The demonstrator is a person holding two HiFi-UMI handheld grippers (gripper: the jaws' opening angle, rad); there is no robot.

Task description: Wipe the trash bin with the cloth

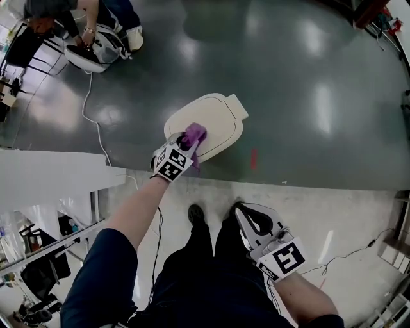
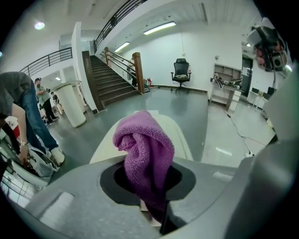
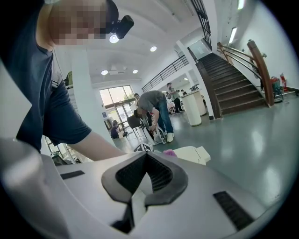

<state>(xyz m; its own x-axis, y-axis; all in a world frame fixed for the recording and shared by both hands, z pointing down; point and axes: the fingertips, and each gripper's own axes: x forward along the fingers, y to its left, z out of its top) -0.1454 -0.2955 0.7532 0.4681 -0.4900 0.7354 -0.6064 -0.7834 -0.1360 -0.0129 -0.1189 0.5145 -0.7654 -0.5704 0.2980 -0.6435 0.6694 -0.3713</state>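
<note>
Since only its cream top shows from above, the trash bin [image 1: 214, 122] has its body and inside hidden. The left gripper [image 1: 188, 142] jaws clamp the bunched purple cloth [image 1: 194, 134] over the top's near edge. The right gripper [image 1: 246, 216] jaws are closed on nothing, well apart from the bin.

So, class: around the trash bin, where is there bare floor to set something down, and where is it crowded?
Bare: the dark floor right of the trash bin and beyond it. Crowded: upper left, around the person, bag and cable; the cloth is at the bin's near edge.
</note>
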